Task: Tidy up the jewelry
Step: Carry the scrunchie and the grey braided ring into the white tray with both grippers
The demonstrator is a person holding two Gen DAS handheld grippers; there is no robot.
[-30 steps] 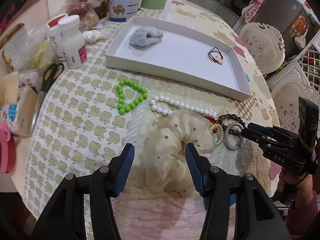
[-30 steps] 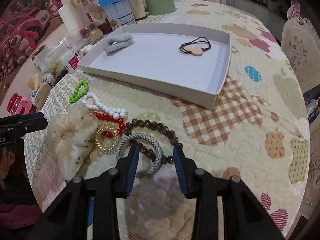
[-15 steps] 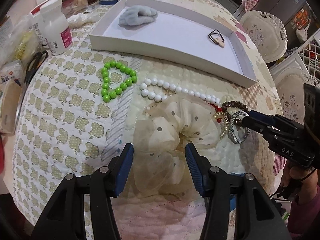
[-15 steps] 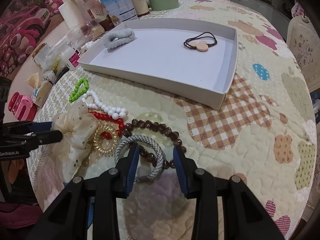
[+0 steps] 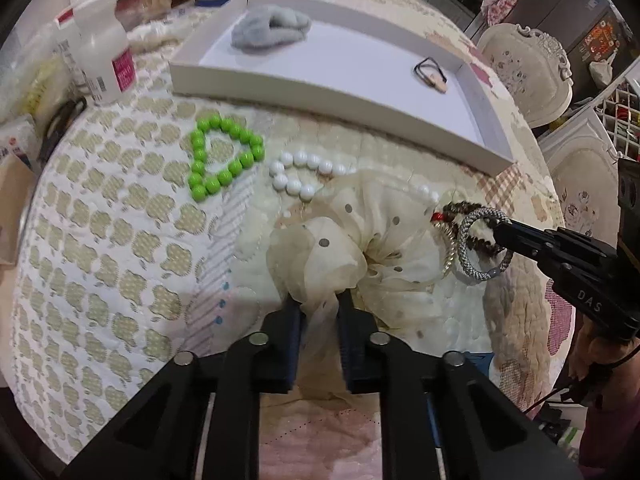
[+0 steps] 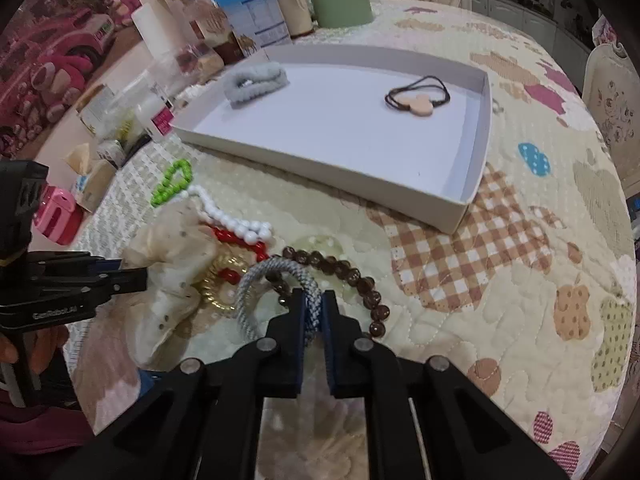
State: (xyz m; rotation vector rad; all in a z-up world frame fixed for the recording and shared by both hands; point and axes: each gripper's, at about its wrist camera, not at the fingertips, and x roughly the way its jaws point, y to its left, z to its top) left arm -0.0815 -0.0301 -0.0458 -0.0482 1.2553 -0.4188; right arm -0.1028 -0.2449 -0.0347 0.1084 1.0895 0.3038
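My left gripper (image 5: pixel 319 305) is shut on a cream dotted scrunchie (image 5: pixel 360 240), which also shows in the right wrist view (image 6: pixel 172 256). My right gripper (image 6: pixel 313 304) is shut on a grey woven hair ring (image 6: pixel 256 280); the ring also shows in the left wrist view (image 5: pixel 472 240). A green bead bracelet (image 5: pixel 220 156), a white bead strand (image 5: pixel 296 172), a red bead strand (image 6: pixel 236 240), a gold coil tie (image 6: pixel 216 284) and a brown bead bracelet (image 6: pixel 340 268) lie on the quilt. The white tray (image 6: pixel 456 208) holds a grey scrunchie (image 6: pixel 254 82) and a dark hair tie with a wooden charm (image 6: pixel 418 98).
Bottles, jars and a blue-lidded can (image 6: pixel 252 12) crowd the tray's far left side. A white bottle (image 5: pixel 106 60) and scissors (image 5: pixel 60 120) lie left of the green beads. A pink object (image 6: pixel 58 212) sits at the table's left edge. Chairs (image 5: pixel 528 68) stand beyond the right edge.
Both grippers have closed: the left on the cream scrunchie, the right on the grey woven ring. Both have moved forward onto the pile.
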